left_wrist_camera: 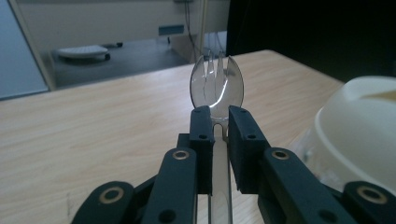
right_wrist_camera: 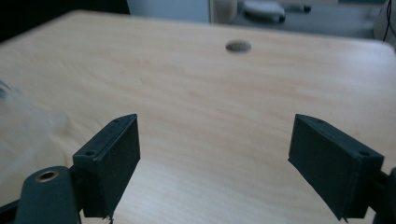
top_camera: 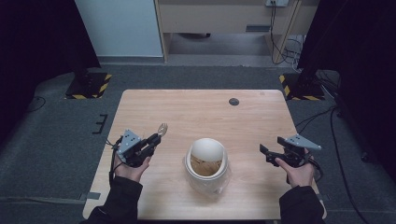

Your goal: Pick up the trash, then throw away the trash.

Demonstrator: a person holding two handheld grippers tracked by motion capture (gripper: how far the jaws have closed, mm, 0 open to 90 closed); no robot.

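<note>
From the high view, a cream bowl with its lid tipped open sits on the worktop. Left of the bowl, the left claw is clamped on a clear plastic spork; right of it, the right claw is held spread apart.

The left gripper view adds the tines and the grip on the neck just below the head. The spork looks light, thin, slippery and likely brittle.

The right gripper view shows jaws wide apart over bare wood, a dark round plug beyond.
</note>
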